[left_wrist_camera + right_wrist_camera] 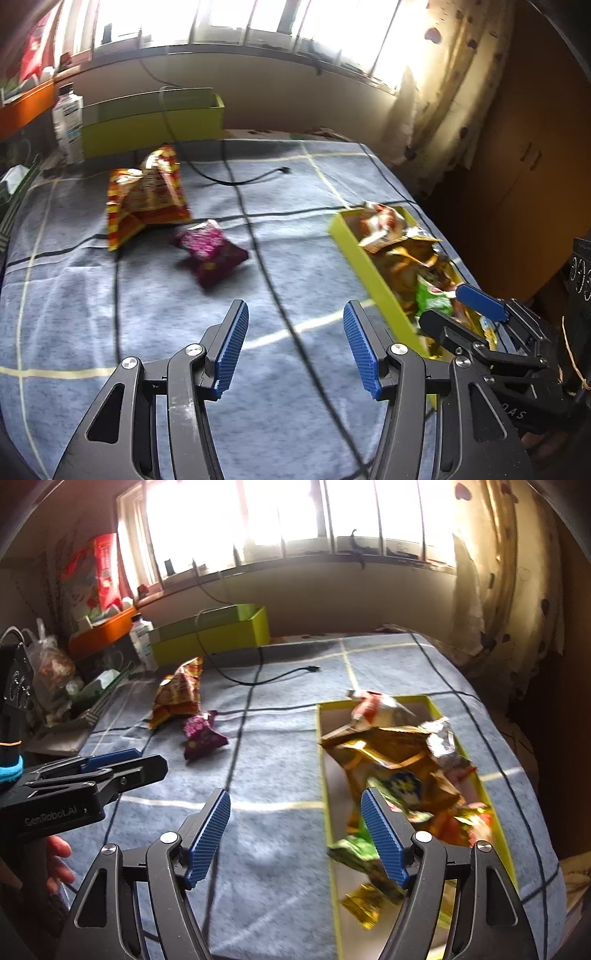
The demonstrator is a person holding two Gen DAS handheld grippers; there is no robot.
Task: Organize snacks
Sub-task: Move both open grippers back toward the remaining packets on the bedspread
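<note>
Two snack bags are seen loose on the blue-grey checked bedspread (147, 314): a red-and-yellow crinkled foil bag (146, 195) and a maroon foil packet (210, 253) just beside it. One long yellow-green cardboard box (325, 775), heaped with packets, is laid lengthwise away from the cameras at the right. The left gripper (295, 350) and the right gripper (295, 842) are both held spread with nothing between the fingers.

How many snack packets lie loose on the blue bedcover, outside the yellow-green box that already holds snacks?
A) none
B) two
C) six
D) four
B: only the red-and-yellow packet and the purple packet lie on the bedcover; all other snacks sit inside the yellow-green box.
</note>
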